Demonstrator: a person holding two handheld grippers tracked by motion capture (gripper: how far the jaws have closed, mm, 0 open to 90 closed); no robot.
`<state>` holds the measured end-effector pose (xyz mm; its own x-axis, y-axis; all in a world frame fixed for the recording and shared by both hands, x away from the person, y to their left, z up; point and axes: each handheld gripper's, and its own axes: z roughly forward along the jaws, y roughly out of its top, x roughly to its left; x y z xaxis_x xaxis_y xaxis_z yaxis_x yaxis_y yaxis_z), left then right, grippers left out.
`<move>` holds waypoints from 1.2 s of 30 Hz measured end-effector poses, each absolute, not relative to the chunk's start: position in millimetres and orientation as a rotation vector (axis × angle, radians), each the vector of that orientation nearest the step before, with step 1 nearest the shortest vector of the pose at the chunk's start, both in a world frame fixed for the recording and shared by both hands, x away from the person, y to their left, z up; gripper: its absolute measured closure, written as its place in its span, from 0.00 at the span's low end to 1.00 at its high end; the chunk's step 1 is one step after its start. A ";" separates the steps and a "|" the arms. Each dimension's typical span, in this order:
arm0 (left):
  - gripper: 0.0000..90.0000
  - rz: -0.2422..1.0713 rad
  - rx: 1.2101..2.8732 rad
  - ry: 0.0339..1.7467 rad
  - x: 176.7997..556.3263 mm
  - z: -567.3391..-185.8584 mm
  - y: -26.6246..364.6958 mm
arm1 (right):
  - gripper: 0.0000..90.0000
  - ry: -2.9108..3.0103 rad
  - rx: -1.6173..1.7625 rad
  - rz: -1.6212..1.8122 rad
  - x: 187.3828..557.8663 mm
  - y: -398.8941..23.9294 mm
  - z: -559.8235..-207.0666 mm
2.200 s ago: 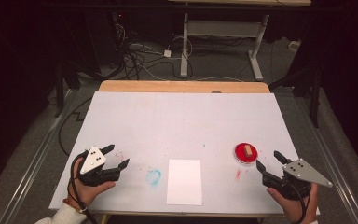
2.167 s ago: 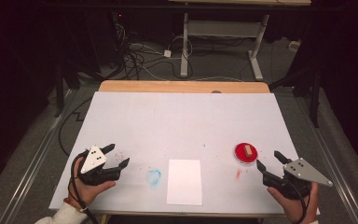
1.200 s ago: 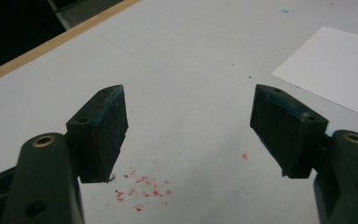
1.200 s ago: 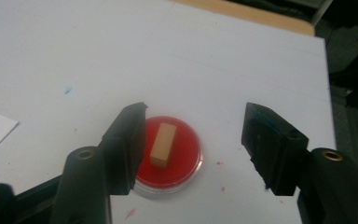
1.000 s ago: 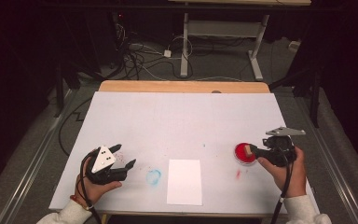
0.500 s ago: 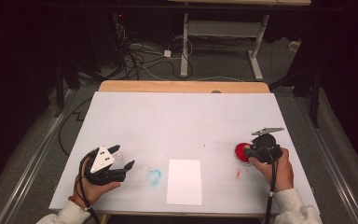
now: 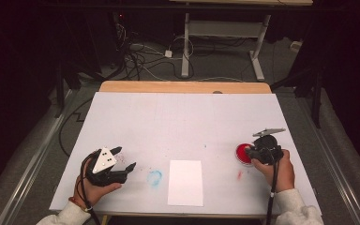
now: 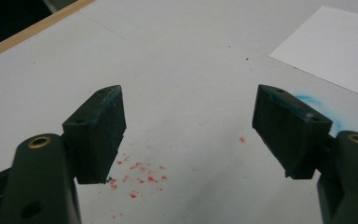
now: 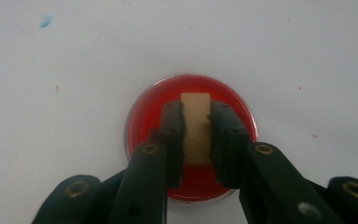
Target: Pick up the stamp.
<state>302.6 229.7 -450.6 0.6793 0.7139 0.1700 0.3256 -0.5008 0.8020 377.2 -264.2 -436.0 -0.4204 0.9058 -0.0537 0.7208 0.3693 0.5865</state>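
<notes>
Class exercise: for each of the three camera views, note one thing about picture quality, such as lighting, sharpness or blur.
High view: the white table is evenly lit, the room behind it dark. Left gripper view: the near black fingers look soft, the red specks fairly sharp. Right gripper view: the red dish and tan block are clear, and the table darkens toward the corners.

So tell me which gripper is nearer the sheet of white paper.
Left. The left gripper sits open just beside the paper; the right gripper is farther off, clamped on the tan block in the red dish.
</notes>
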 end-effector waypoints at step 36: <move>0.28 0.664 2.144 0.782 303.1 -451.1 224.7 | 0.85 2.298 1.403 0.702 378.7 -268.3 -434.4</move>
